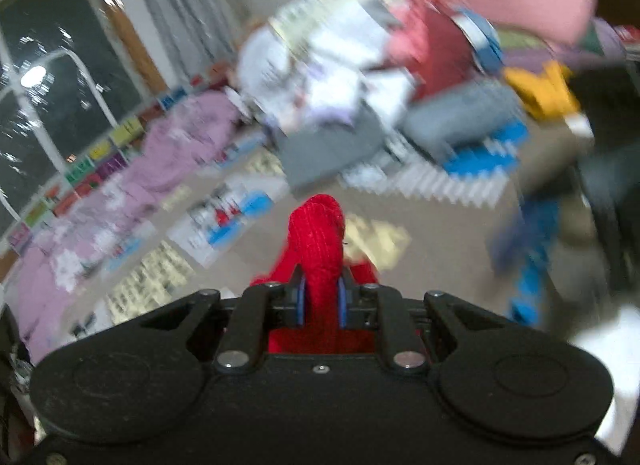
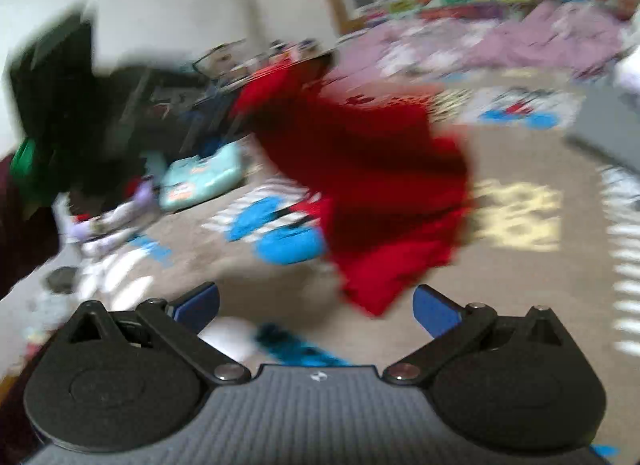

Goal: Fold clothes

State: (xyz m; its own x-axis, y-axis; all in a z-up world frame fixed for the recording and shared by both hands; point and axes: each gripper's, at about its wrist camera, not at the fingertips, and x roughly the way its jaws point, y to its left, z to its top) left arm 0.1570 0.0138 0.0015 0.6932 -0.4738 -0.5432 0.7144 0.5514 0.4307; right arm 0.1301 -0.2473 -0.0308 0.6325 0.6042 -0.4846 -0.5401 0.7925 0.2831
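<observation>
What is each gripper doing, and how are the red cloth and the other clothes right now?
Left hand-held gripper: shut, pinching the red cloth.
Right hand-held gripper: open, holding nothing.
Red cloth: bunched, one end gripped, not folded.
Pile of clothes: heaped, unfolded.
Purple blanket: spread out, rumpled.

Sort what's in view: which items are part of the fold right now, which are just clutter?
In play:
red garment, bunched between the fingers of the left gripper
right gripper, open, holding nothing

Lying about:
heap of mixed clothes
yellow item
lilac bedding
patterned play mat
mint-coloured case
</observation>
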